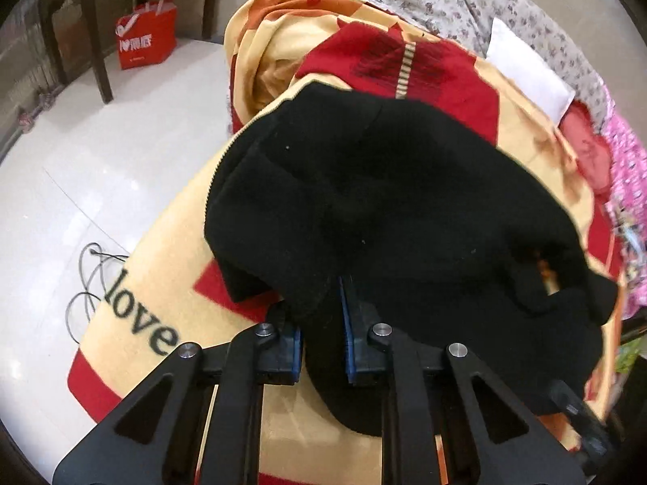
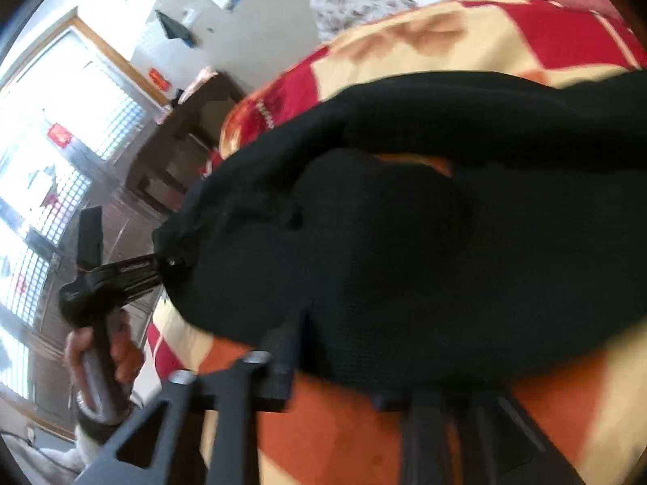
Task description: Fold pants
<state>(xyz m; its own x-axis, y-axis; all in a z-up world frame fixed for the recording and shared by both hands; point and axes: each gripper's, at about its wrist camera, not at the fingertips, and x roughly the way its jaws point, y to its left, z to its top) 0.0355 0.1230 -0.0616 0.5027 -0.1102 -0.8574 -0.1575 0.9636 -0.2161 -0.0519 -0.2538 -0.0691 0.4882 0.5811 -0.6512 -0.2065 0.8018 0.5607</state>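
**Both hands on the pants, ready to carry a fold**

The black pants [image 1: 388, 210] lie bunched mid-frame on my yellow-and-red blanket [image 1: 161, 283], so I need two anchor points. My left gripper [image 1: 321, 347], lower centre, is pinched tight on a fold of cloth to keep that edge from sliding. My right gripper [image 2: 343, 367], at the bottom of its blurred view, has fabric draped between its jaws; whether it truly grips I cannot tell.
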